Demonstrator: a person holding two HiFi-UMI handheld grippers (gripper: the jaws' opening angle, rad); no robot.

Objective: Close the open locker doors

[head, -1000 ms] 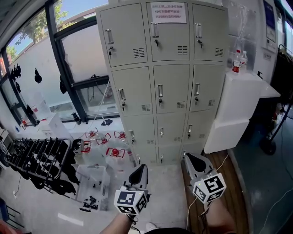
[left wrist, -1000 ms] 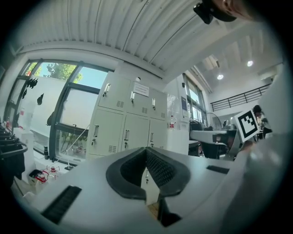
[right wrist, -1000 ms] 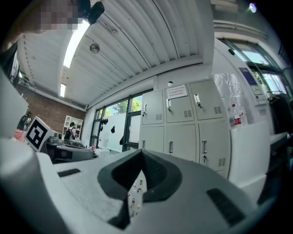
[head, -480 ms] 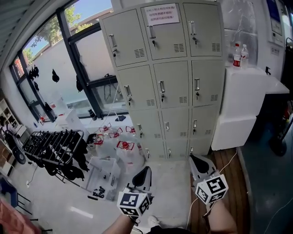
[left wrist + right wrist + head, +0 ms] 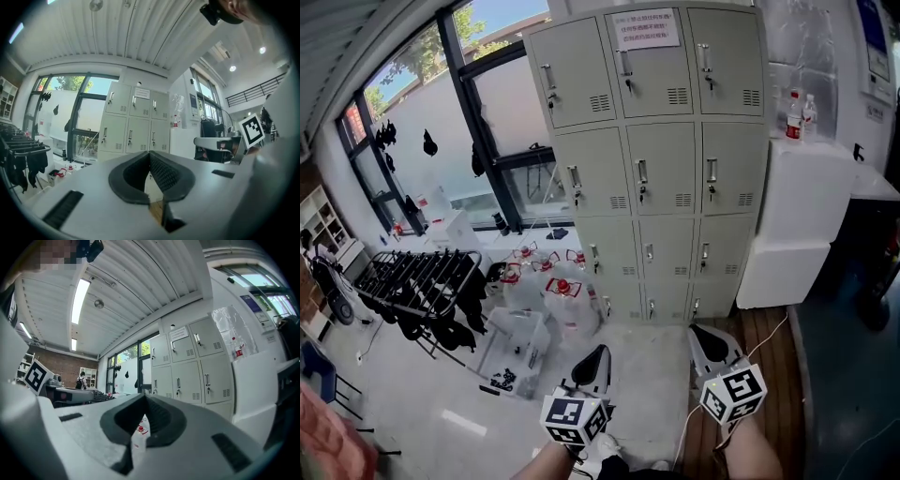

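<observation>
Left gripper: pale grey shell, black ribbed pads, long dark slot set into the shell. White cube at its rear, with black square markers. Right gripper: same grey shell, black pads, matching marker cube. Thin white cable trails beside it.

The notice on the lockers is too small to read. Both forearms are cut off at 6 o'clock. At 8 o'clock a blurred pink shape, unidentifiable, runs off the edge.
</observation>
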